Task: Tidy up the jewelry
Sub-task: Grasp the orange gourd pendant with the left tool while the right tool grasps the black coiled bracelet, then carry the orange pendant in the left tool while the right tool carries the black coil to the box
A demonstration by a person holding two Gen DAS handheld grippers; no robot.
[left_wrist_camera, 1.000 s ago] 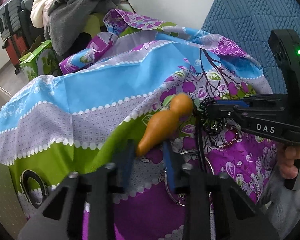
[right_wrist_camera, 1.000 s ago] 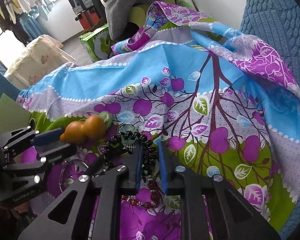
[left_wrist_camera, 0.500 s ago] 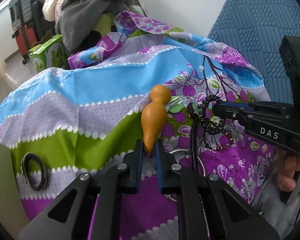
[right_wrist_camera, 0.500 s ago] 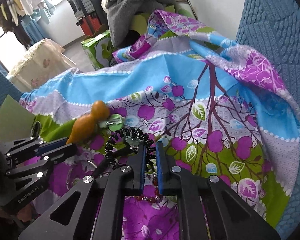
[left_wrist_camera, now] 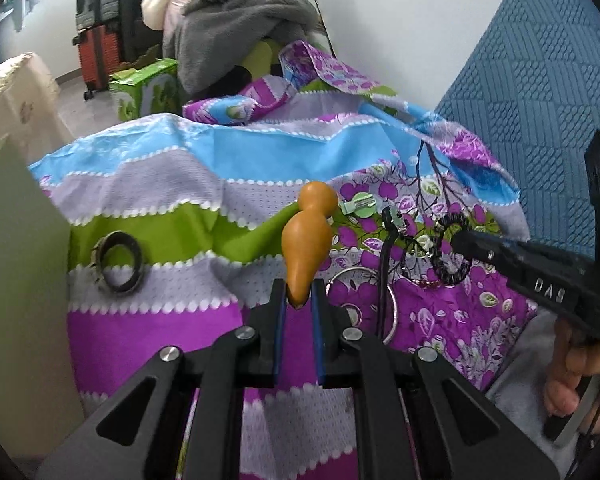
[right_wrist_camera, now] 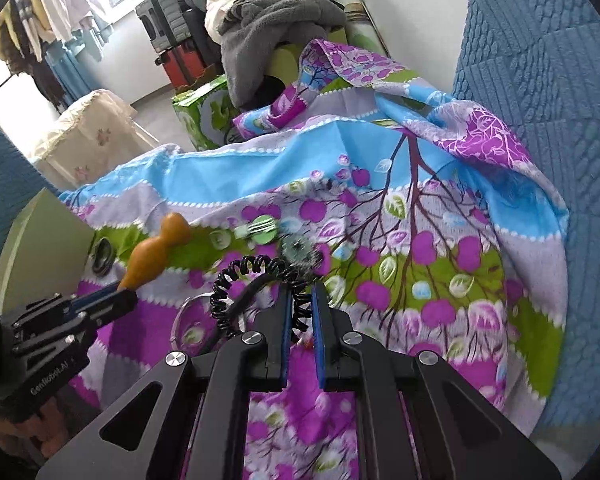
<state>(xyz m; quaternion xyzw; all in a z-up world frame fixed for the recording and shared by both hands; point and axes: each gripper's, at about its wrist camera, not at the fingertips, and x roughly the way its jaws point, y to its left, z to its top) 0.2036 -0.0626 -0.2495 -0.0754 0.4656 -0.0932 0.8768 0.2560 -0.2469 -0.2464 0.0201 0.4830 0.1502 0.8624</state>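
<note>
An orange gourd-shaped pendant (left_wrist_camera: 308,240) stands upright above the patterned cloth (left_wrist_camera: 160,224), and my left gripper (left_wrist_camera: 299,300) is shut on its narrow tip. In the right wrist view the same gourd (right_wrist_camera: 156,248) sticks up from the left gripper (right_wrist_camera: 120,296). My right gripper (right_wrist_camera: 300,304) is shut on a black coiled bracelet (right_wrist_camera: 256,268), which is raised off the cloth. In the left wrist view the coil (left_wrist_camera: 452,268) hangs at the right gripper (left_wrist_camera: 460,242), with a black cord (left_wrist_camera: 382,264) trailing down from it.
On the cloth lie a dark ring bangle (left_wrist_camera: 118,258), a silver hoop (left_wrist_camera: 392,312), a green round clip (left_wrist_camera: 362,204) and a red bead bracelet (left_wrist_camera: 426,283). A blue quilted panel (left_wrist_camera: 540,80) stands at the right, a pale green board (left_wrist_camera: 16,280) at the left, and piled clothes (left_wrist_camera: 236,24) behind.
The left jaws closed on the gourd's tip and raised it from lying to upright. The right gripper lifted the black coil off the cloth. Both grippers rose and drew back.
</note>
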